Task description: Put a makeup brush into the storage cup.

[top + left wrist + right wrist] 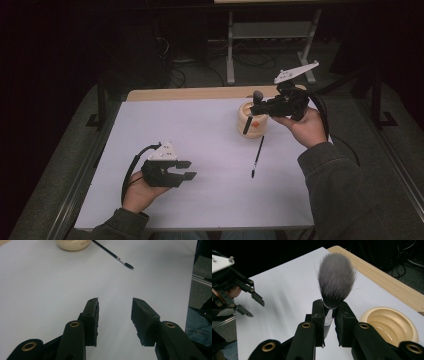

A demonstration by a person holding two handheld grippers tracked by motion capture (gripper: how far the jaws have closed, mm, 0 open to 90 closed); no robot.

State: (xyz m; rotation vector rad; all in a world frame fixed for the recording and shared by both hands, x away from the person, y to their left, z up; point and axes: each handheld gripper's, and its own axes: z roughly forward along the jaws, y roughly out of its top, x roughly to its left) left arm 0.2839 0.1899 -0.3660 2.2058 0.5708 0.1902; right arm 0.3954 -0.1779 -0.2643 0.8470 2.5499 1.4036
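Now your right hand-held gripper (329, 315) grips a brush (336, 280) beside the empty cup (387, 322); your left hand-held gripper (115, 315) hangs released.

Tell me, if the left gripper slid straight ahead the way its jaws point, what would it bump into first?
Probably nothing soon. The left gripper points its open jaws across the bare white table. Farther on, the thin black paintbrush lies slightly right of that line, with the cream round cup left of it; depth is hard to judge.
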